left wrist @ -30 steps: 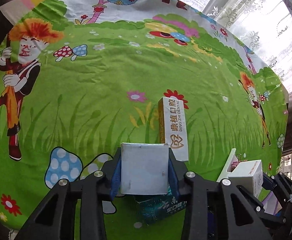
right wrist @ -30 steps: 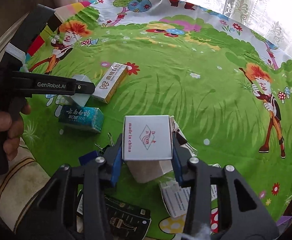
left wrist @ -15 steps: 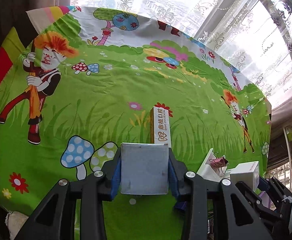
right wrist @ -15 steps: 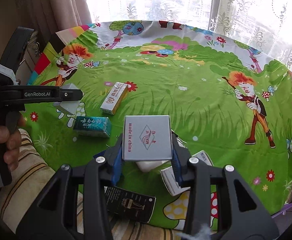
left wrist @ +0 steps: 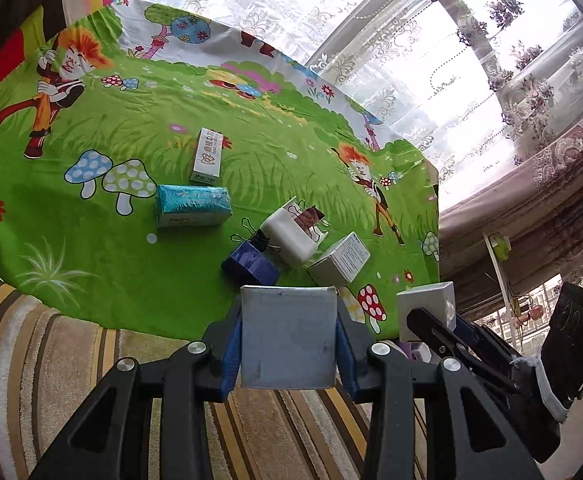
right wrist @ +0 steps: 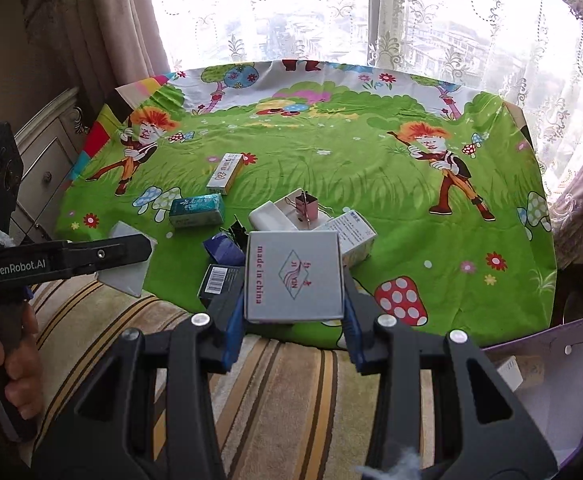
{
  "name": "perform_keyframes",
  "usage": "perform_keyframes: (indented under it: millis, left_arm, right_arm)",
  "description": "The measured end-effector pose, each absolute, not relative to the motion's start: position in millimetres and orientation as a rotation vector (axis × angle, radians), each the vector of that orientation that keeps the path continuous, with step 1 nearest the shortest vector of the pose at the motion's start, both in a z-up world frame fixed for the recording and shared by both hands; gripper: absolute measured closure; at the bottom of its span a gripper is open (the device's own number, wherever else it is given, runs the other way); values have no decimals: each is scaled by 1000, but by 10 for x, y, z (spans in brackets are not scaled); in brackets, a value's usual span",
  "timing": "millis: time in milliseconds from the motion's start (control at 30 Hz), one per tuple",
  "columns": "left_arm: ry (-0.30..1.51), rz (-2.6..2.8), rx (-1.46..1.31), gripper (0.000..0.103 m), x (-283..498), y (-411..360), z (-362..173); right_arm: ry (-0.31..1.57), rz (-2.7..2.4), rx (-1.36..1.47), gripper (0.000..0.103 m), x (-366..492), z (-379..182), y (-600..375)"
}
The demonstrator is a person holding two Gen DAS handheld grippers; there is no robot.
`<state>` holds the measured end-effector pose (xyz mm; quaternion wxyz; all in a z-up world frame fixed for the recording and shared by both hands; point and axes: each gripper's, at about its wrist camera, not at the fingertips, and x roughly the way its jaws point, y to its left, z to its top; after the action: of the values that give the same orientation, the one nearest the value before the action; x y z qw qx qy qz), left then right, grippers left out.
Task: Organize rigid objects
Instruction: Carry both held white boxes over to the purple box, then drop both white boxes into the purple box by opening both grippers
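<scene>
My left gripper (left wrist: 288, 344) is shut on a plain grey box (left wrist: 288, 338), held above the striped cloth at the table's near edge. The right gripper (right wrist: 294, 280) is shut on a grey box printed "made in china" (right wrist: 293, 278). Each gripper shows in the other's view, the right gripper's box (left wrist: 427, 308) at lower right, the left gripper's box (right wrist: 129, 264) at left. On the green cartoon cloth (right wrist: 331, 168) lie a teal box (left wrist: 191, 205), a white-and-gold carton (left wrist: 207, 156), a dark blue box (left wrist: 251, 266), a white open box with binder clips (left wrist: 291, 232) and a white labelled box (left wrist: 341, 258).
A black barcoded box (right wrist: 219, 284) lies at the cloth's near edge. Striped fabric (right wrist: 283, 372) covers the front. A purple-rimmed container (right wrist: 547, 376) holding small items sits at lower right. Lace curtains and windows (right wrist: 311, 12) stand behind; a white cabinet (right wrist: 47, 148) is at left.
Both grippers have pulled back and risen from the table with their boxes still held. More of the cloth, its objects and the striped fabric have come into view.
</scene>
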<state>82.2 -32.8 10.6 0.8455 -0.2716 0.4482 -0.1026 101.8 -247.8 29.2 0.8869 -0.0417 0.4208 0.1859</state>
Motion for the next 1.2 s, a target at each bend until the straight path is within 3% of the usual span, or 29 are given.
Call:
perform_keyframes:
  millis: [600, 1100, 1200]
  left_arm:
    - [955, -598, -480, 62, 389, -1616, 315]
    - [1036, -773, -342, 62, 348, -2499, 291]
    - [1038, -822, -285, 58, 312, -2697, 302]
  right_arm:
    - [881, 125, 6, 57, 190, 275, -3807]
    - [895, -123, 54, 57, 35, 182, -4635]
    - [897, -156, 45, 56, 15, 190, -4690]
